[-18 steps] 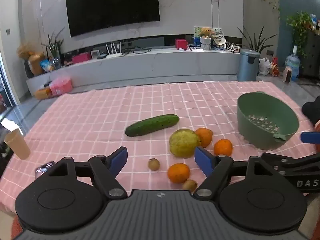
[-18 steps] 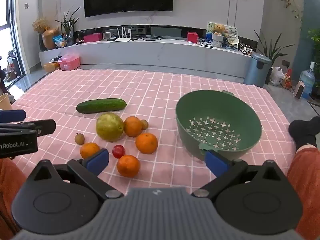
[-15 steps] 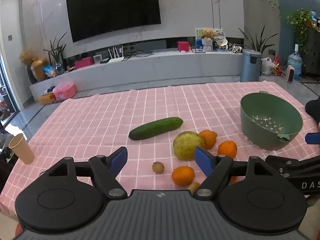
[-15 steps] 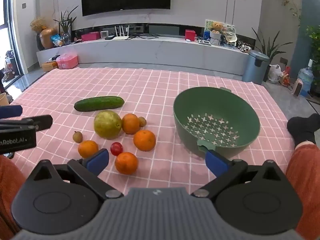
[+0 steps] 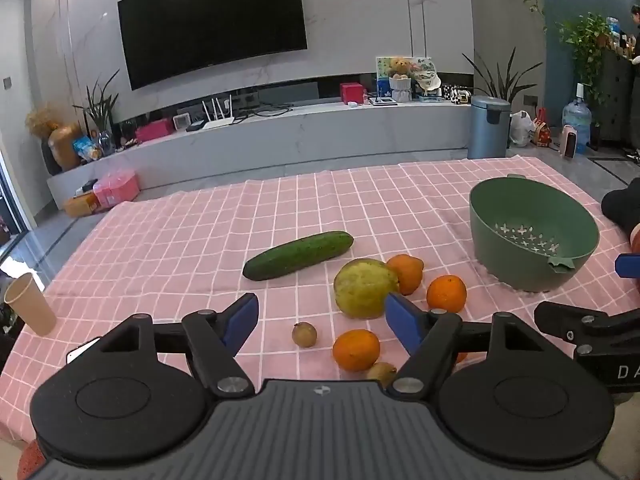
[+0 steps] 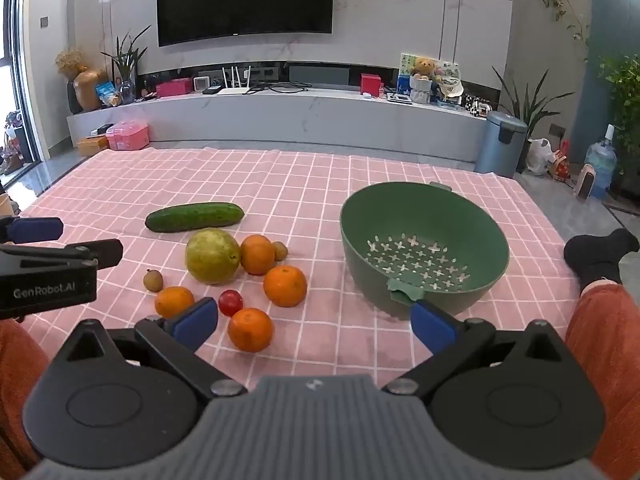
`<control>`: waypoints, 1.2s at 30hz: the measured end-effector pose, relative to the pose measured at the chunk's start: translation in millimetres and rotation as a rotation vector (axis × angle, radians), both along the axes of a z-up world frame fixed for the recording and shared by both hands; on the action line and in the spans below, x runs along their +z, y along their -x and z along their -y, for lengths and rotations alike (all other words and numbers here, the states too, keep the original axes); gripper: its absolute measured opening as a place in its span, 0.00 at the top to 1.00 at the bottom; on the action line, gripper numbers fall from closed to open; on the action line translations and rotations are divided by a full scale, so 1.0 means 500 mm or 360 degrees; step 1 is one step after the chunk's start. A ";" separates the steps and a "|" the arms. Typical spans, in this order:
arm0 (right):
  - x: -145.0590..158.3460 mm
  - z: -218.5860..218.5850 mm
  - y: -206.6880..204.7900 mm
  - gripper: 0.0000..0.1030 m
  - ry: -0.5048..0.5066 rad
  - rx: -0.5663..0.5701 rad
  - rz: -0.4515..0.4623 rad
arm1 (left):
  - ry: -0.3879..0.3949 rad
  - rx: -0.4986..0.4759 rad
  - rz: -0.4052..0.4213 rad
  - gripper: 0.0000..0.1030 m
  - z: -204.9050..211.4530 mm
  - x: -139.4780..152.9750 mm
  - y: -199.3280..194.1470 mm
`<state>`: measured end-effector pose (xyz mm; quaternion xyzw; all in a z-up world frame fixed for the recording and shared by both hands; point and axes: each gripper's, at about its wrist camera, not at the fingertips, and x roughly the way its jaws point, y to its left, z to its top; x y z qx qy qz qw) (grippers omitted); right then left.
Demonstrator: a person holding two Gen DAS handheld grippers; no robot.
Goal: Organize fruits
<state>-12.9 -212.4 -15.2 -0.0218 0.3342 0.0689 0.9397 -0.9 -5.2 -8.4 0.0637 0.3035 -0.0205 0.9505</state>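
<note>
On the pink checked cloth (image 6: 280,184) lie a cucumber (image 6: 194,217), a large yellow-green fruit (image 6: 212,255), several oranges (image 6: 285,285), small brown fruits (image 6: 153,280) and a small red fruit (image 6: 230,302). An empty green colander bowl (image 6: 424,248) stands to their right. My right gripper (image 6: 314,320) is open and empty, above the near edge, in front of the fruit. My left gripper (image 5: 322,318) is open and empty, near the cucumber (image 5: 298,255), the big fruit (image 5: 365,288), the oranges (image 5: 355,349) and the bowl (image 5: 532,236).
A paper cup (image 5: 30,304) stands at the cloth's left edge. A person's leg in orange (image 6: 604,344) and a black sock (image 6: 600,252) lie at the right. A TV bench (image 6: 280,116) and a bin (image 6: 500,142) stand beyond the table.
Both grippers have pulled back and risen slightly, so the fruit and bowl sit a little farther off. Nothing on the cloth has moved.
</note>
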 end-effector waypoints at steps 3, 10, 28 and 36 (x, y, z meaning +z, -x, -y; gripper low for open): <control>-0.005 0.002 -0.005 0.04 -0.0014 -0.0009 -0.0014 | 0.0021 -0.0005 -0.0013 0.17 -0.003 0.001 -0.002; -0.007 0.003 -0.007 0.04 -0.0026 -0.0021 -0.0018 | 0.0006 -0.0007 -0.0055 0.17 0.006 -0.007 -0.005; -0.006 0.005 0.000 0.04 -0.0046 0.0001 -0.0023 | 0.0044 0.0002 -0.0104 0.17 0.002 -0.013 -0.003; -0.009 0.008 -0.001 0.04 -0.0043 0.0006 -0.0038 | 0.0050 -0.0005 -0.0110 0.17 0.005 -0.013 -0.003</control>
